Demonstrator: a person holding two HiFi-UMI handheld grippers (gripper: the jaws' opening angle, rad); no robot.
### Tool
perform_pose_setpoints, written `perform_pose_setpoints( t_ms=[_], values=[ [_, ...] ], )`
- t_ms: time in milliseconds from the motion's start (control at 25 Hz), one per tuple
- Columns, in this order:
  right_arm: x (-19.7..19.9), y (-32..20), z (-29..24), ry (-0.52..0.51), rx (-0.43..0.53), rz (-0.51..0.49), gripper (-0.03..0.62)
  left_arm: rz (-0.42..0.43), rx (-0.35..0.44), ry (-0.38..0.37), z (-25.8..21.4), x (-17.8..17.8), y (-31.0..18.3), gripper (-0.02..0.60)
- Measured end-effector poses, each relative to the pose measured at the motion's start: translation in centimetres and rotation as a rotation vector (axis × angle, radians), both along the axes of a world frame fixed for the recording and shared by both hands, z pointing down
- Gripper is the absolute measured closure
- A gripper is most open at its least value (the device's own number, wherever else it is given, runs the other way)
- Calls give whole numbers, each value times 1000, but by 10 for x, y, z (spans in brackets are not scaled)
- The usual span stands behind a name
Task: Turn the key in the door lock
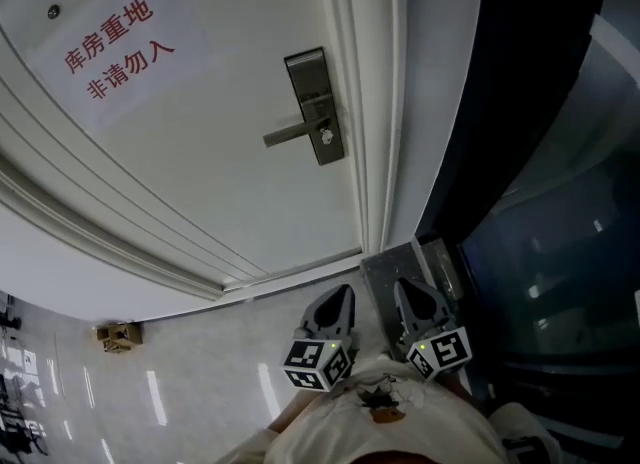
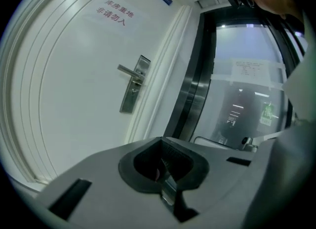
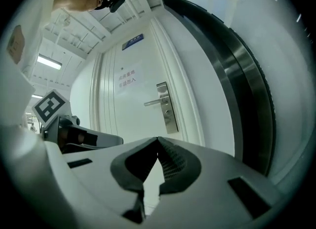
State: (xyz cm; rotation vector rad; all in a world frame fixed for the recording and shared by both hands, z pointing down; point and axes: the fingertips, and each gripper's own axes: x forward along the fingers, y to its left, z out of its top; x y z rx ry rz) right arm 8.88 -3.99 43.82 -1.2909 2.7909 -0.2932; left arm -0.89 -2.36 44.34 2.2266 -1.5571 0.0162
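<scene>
The white door (image 1: 200, 152) carries a grey metal lock plate (image 1: 314, 104) with a lever handle (image 1: 290, 134) pointing left. A small shiny key (image 1: 325, 135) sits in the plate beside the handle's root. The plate also shows in the left gripper view (image 2: 132, 87) and the right gripper view (image 3: 167, 107), far ahead of both pairs of jaws. My left gripper (image 1: 343, 295) and right gripper (image 1: 406, 287) hang side by side low in the head view, close to my body and well short of the lock. Both are shut with nothing between the tips (image 2: 162, 142) (image 3: 158, 139).
A paper sign with red characters (image 1: 118, 47) is stuck on the door's upper left. The white door frame (image 1: 375, 102) runs to the right of the lock, and beyond it stands a dark glass wall (image 1: 540, 202). A small brown object (image 1: 118, 334) lies on the floor at left.
</scene>
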Motion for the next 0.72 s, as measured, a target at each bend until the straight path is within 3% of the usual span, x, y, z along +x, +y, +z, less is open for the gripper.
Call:
perform_pose_setpoints(
  t_ms=[120,240,360,560,720],
  values=[
    [23,14,12,-27,-43,-18,586,21,-4,-46,2,33,15,575],
    [37,29,15,-73,-74,-26,586,-8,-39,-8,4,39,24,575],
    [50,44,6,-97,-41,8,586,-8,-59,9,1,40,31,575],
    [42,51,9,-116,-55,27,588,84,-29,-27,-7,56,42,575],
    [21,55,3,-117,-54,6,588,99,-6,-59,-9,42,50,575]
  ],
)
